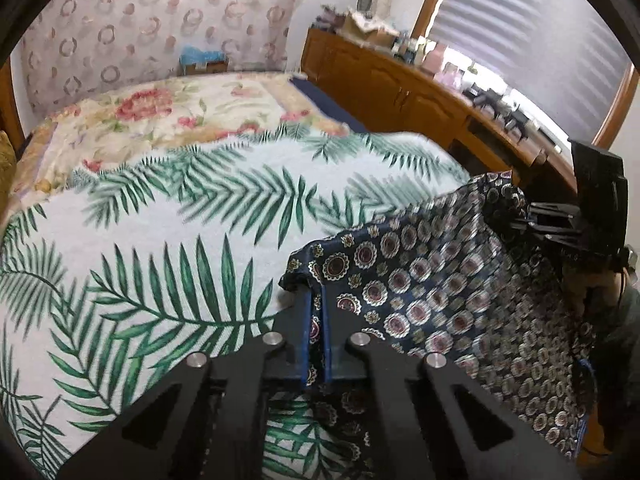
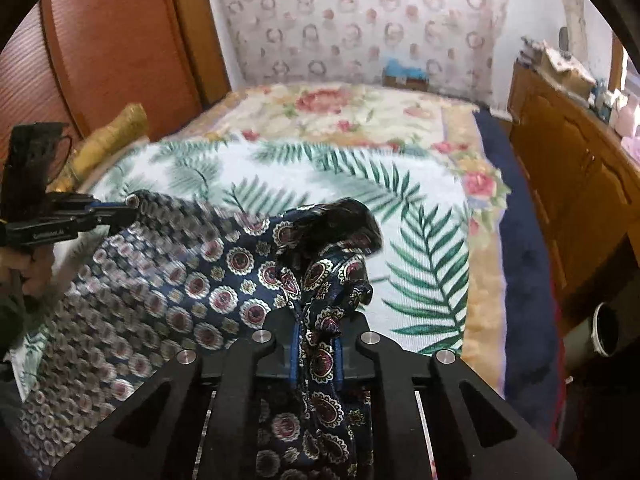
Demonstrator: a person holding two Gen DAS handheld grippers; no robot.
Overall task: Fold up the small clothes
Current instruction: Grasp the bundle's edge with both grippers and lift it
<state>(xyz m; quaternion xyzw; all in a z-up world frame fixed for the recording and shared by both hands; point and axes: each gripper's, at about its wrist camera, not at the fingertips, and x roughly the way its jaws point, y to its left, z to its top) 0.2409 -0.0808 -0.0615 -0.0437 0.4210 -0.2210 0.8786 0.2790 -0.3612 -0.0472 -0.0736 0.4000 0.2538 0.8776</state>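
I hold the navy medallion-print garment (image 1: pixel 460 280) lifted off the palm-leaf bedspread (image 1: pixel 160 240), one corner in each gripper, so that the cloth hangs as a stretched sheet between my two hands; I judge this to be the spread-out step that precedes laying it flat for a fold. The left gripper (image 1: pixel 316 308) is clamped on the garment: its blue-lined fingers (image 1: pixel 306 340) stand nearly together with a thin edge of fabric pinched between them, and the corner flops over the tips. The right gripper (image 2: pixel 318 320) is likewise closed on the garment, but on a thicker bunch: the cloth is gathered and twisted between the pads, and a dark fold curls above the tips. The uneven grips suggest that the right side will need releasing and re-taking if the edge is to lie straight. The left wrist view shows what the right does not: the full span of the sheet running up to the right gripper (image 1: pixel 552 224) at the far corner, and the wooden cabinet (image 1: pixel 400 92) under the window blind (image 1: pixel 540 60). The right wrist view alone shows the left gripper (image 2: pixel 120 210) from the side with a hand (image 2: pixel 32 268) on its handle, the wooden headboard (image 2: pixel 112 48), a yellow cushion (image 2: pixel 108 140) and the floral quilt (image 2: pixel 340 112) beyond the bedspread. The garment's lower edge falls out of frame in both views, so I cannot tell whether it touches the bed.
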